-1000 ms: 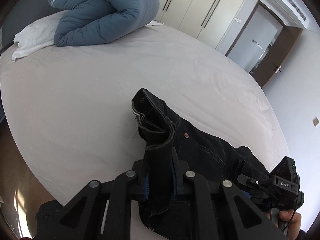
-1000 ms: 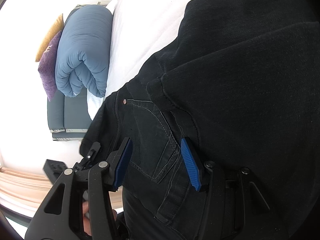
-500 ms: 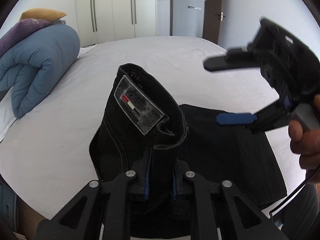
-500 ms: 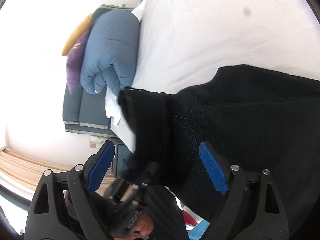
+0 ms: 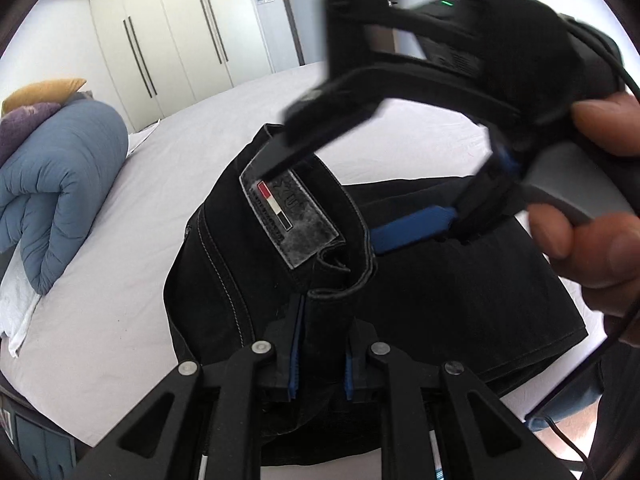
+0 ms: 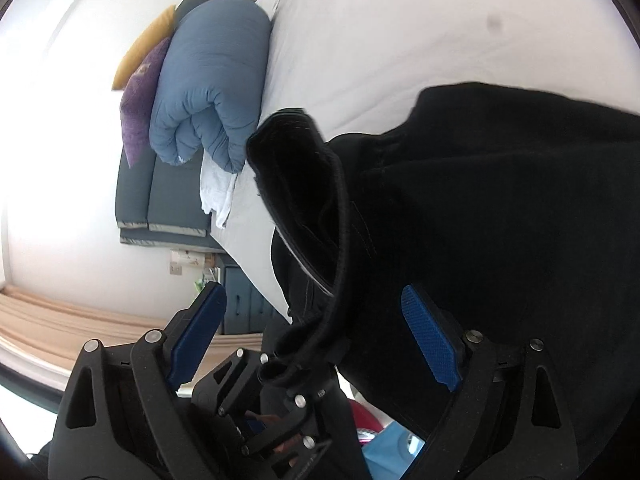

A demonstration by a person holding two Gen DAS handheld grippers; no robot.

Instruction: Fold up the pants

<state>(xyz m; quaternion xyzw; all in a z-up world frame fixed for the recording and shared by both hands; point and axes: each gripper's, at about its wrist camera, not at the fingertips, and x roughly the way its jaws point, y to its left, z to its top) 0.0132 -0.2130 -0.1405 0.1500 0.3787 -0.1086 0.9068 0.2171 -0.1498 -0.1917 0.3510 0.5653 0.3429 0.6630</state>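
— Black denim, is that what the left gripper (image 5: 320, 354) has?

— Yes. Its fingers are clenched on the waistband of the black jeans (image 5: 440, 280), which rises straight up from between the blue pads; the grey brand patch (image 5: 288, 220) faces the camera just beyond the fingertips.

— And the rest of the jeans?

— Folded flat on the white bed (image 5: 120, 280), past the left fingers and to their right.

— The right gripper (image 6: 316, 336)?

— Released, fingers spread wide, grasping nothing. The raised waistband stands between and beyond them without touching either pad.

— Anything else?

— A rolled blue duvet (image 6: 212, 92) far beyond the fingers, against purple and yellow pillows (image 6: 140, 108).
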